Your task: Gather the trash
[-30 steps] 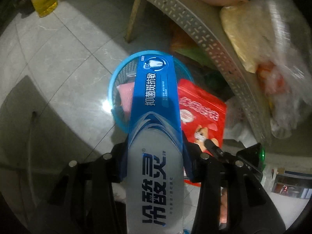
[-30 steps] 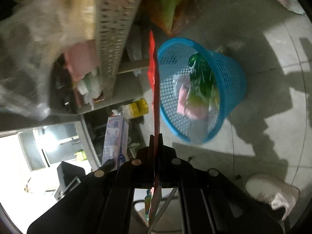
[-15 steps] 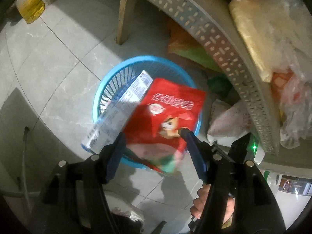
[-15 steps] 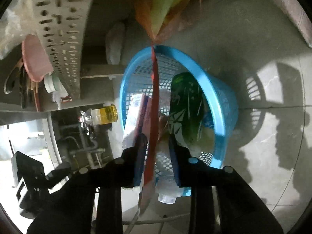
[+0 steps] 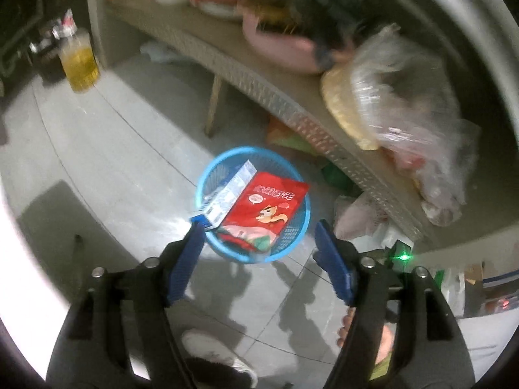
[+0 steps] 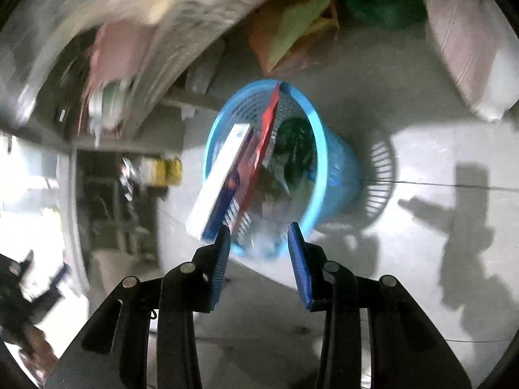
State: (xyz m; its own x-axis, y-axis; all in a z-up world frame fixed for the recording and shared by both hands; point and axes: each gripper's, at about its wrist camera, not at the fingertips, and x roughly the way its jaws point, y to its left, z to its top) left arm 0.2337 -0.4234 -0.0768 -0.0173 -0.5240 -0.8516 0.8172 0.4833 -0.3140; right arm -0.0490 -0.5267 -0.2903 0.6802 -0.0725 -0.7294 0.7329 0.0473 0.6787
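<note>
On the tiled floor beside the tabletop's leg stands the blue basket (image 5: 293, 227), and both pieces of trash now sit in it: the toothpaste box (image 5: 227, 196) and the red snack pouch (image 5: 267, 206). Neither has dropped fully in. The box leans with its long axis slanting up across the basket, one end poking well over the rim toward the camera side, as the right wrist view shows (image 6: 220, 178); the pouch (image 6: 264, 146) stands nearly on edge just beside it, its upper corner reaching the far rim.

The left gripper (image 5: 259, 243) has just been opening and stands wide with nothing between its blue pads; the right gripper (image 6: 259, 243) has also just been opening, to a narrower gap, and is likewise empty.

By my judgement the box is light, stiff cardboard, easy to crush, best pinched across its narrow faces near the protruding end. The pouch looks thin, floppy and slick, so a hold on its sealed edge should serve, or a push from above to seat it
</note>
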